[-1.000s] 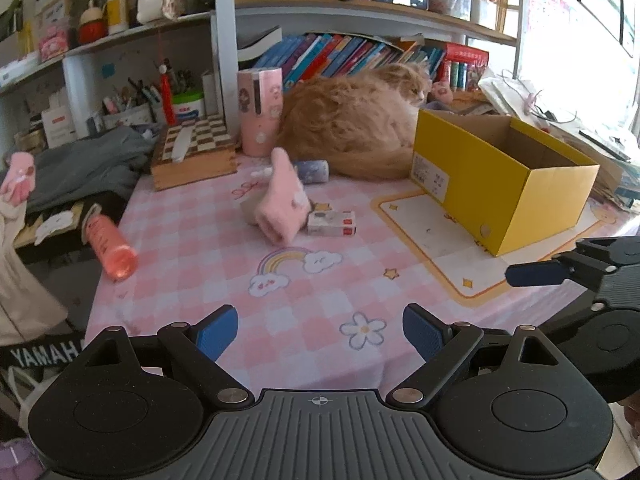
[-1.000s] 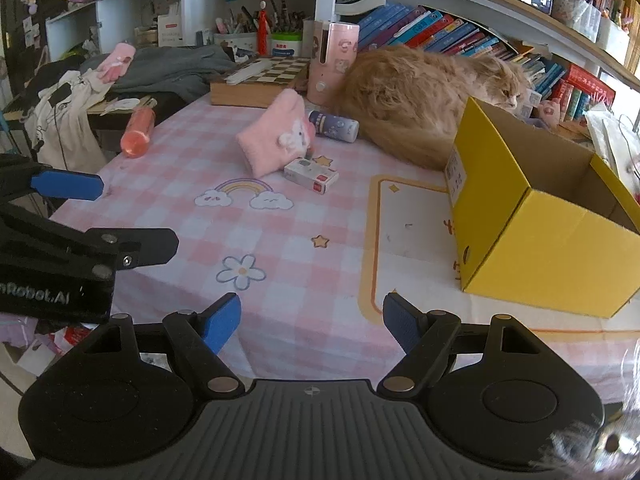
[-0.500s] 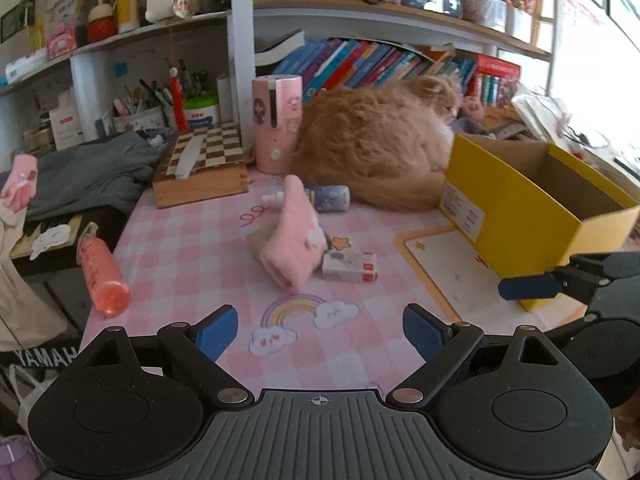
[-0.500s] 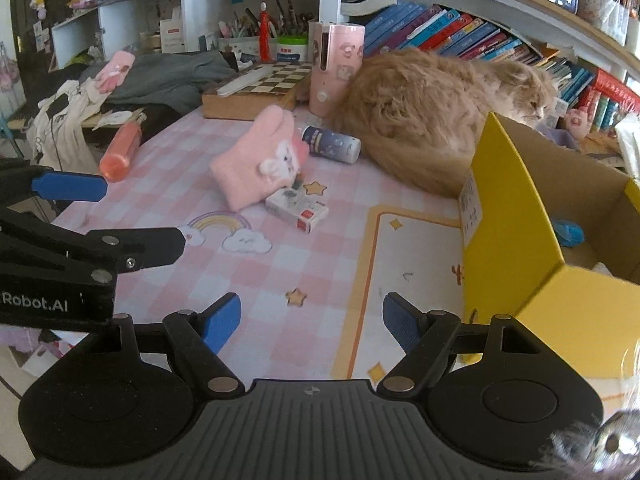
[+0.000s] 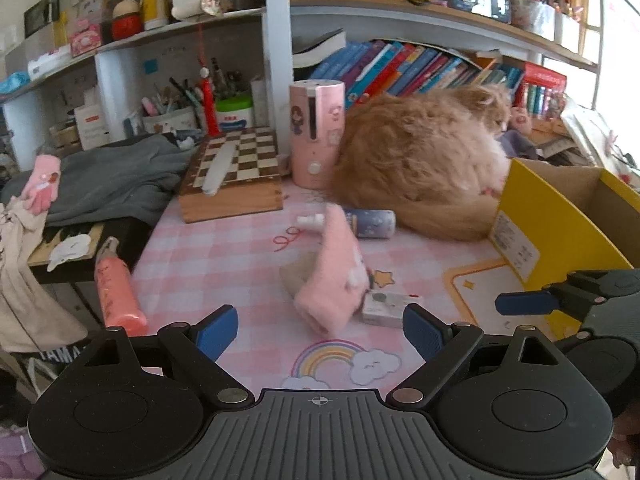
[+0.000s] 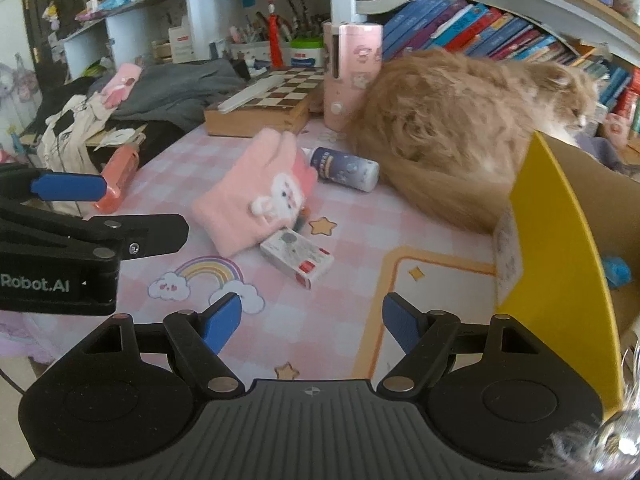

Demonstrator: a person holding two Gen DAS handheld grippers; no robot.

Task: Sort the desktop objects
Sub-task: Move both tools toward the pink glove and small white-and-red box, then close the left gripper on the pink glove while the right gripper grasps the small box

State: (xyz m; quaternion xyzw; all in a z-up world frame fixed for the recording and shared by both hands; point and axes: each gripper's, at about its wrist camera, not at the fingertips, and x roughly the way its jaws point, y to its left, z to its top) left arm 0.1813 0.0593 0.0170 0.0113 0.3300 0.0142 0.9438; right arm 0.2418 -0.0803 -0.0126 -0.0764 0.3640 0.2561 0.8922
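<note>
Four loose items wait on the pink checked tablecloth (image 6: 352, 216): a fuzzy pink glove (image 6: 256, 196) with a bunny patch, a small white carton (image 6: 298, 258) touching its lower edge, a dark blue printed bottle (image 6: 346, 168) lying on its side just behind, and an orange-pink tube (image 5: 116, 286) at the table's left edge. The yellow cardboard box (image 6: 560, 240) stands open at right; something blue already sits inside, so sorting looks barely started, most left. Left gripper (image 5: 320, 330) hovers in front of the glove, jaws spread wide, nothing held. Right gripper (image 6: 312, 322) likewise released and empty, near the carton. Glove soft, slumped, will deform; carton rigid, boxy; bottle smooth, cylindrical, may roll. A fluffy ginger cat (image 5: 420, 172) lies between bottle and box, beside a wooden chessboard case (image 5: 232, 176) and pink cylinder (image 5: 316, 132).
</note>
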